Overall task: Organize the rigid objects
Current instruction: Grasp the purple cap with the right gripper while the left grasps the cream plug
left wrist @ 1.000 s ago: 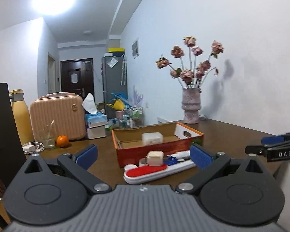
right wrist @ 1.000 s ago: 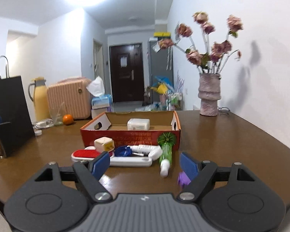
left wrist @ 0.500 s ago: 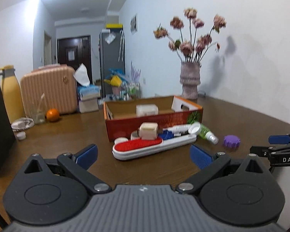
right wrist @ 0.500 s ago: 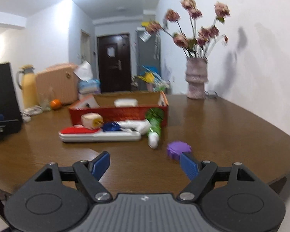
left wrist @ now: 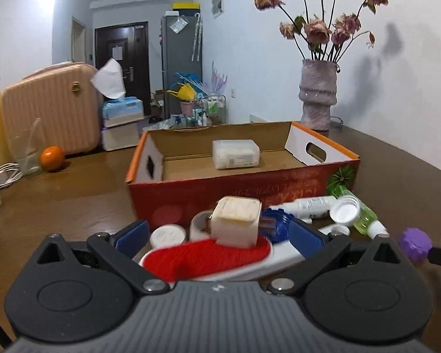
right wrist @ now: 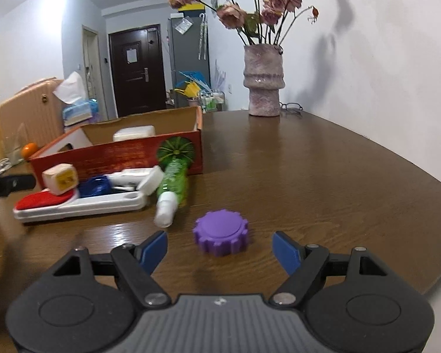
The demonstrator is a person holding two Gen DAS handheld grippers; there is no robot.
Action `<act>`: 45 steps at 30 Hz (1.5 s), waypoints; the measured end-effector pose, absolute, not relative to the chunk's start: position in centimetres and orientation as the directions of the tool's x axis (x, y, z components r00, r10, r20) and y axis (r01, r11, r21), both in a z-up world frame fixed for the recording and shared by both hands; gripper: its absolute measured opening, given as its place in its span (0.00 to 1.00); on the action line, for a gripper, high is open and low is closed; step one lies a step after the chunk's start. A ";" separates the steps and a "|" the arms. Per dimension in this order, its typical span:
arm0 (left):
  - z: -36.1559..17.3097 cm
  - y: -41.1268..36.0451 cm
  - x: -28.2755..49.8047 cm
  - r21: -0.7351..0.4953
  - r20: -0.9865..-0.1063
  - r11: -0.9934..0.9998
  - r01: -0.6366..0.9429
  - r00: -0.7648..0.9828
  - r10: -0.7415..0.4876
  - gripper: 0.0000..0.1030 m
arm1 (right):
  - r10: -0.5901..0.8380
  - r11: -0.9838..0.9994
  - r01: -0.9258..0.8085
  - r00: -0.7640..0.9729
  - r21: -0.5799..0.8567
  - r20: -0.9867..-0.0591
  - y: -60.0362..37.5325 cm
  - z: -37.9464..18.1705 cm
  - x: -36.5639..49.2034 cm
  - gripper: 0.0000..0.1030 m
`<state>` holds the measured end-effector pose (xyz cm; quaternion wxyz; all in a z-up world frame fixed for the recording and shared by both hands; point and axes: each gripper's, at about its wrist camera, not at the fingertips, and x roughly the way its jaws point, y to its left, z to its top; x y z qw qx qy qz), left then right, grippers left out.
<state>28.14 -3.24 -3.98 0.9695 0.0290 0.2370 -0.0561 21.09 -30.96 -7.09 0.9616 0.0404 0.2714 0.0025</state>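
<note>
Right wrist view: the right gripper [right wrist: 219, 248] stands wide open just short of a purple gear-edged cap [right wrist: 222, 231]. The left gripper [left wrist: 218, 236] gapes over the red lint brush [left wrist: 208, 257]; red box [left wrist: 279, 188] lettering is blurred, unreadable.

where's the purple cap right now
In the right wrist view the purple cap lies on the table, ahead of the open right gripper, just right of the green bottle.

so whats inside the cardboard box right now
One white rectangular container lies on the floor of the cardboard box, toward the back. The strip just behind the near wall is hidden in both views.
</note>
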 end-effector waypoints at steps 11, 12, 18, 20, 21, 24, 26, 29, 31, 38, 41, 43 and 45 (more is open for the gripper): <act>-5.7 -3.1 33.1 -0.093 -0.504 0.980 0.176 0.841 -0.198 0.87 | 0.016 0.998 0.024 0.829 0.064 -0.559 -31.1 -8.6 26.1 0.70; -5.8 -3.0 33.3 -0.105 -0.509 0.979 0.173 0.837 -0.203 0.77 | 0.017 0.998 0.020 0.829 0.060 -0.559 -31.0 -8.7 26.3 0.69; -6.0 -2.5 33.7 -0.163 -0.525 0.969 0.185 0.815 -0.244 0.66 | 0.029 0.999 -0.006 0.820 0.042 -0.571 -30.5 -9.3 26.7 0.52; -5.9 -2.6 33.5 -0.156 -0.524 0.971 0.178 0.819 -0.235 0.66 | 0.036 0.999 -0.014 0.820 0.042 -0.571 -30.4 -9.4 26.7 0.52; -5.8 -2.6 33.4 -0.155 -0.525 0.972 0.176 0.819 -0.232 0.66 | 0.038 0.999 -0.014 0.821 0.047 -0.569 -30.5 -9.3 26.6 0.52; -5.2 -2.6 32.4 -0.149 -0.512 0.974 0.172 0.829 -0.225 0.65 | 0.037 0.998 -0.006 0.821 0.057 -0.570 -30.7 -9.1 26.3 0.52; -4.6 -2.6 31.1 -0.135 -0.492 0.975 0.176 0.842 -0.220 0.65 | 0.039 0.998 -0.009 0.828 0.057 -0.560 -30.7 -8.7 25.5 0.52; -4.1 -2.7 29.2 -0.115 -0.479 0.979 0.166 0.855 -0.201 0.65 | 0.047 0.998 -0.020 0.840 0.056 -0.540 -30.6 -7.8 23.8 0.52; -4.0 -2.6 27.8 -0.109 -0.480 0.981 0.161 0.856 -0.194 0.65 | 0.049 0.998 -0.023 0.847 0.055 -0.530 -30.5 -7.2 22.6 0.52; -2.2 0.0 21.6 -0.183 -0.449 0.974 0.134 0.870 -0.205 0.65 | 0.084 0.996 -0.063 0.861 0.059 -0.501 -29.2 -5.4 18.1 0.52; -0.9 0.9 18.6 -0.175 -0.406 0.977 0.124 0.895 -0.187 0.65 | 0.105 0.994 -0.086 0.869 0.061 -0.484 -28.4 -4.7 16.5 0.52; -0.1 1.6 16.9 -0.184 -0.380 0.975 0.124 0.906 -0.187 0.65 | 0.123 0.992 -0.107 0.875 0.061 -0.468 -27.7 -4.2 15.4 0.52; 0.6 2.3 15.9 -0.208 -0.361 0.970 0.126 0.912 -0.196 0.65 | 0.141 0.990 -0.128 0.878 0.060 -0.457 -27.1 -3.9 14.6 0.52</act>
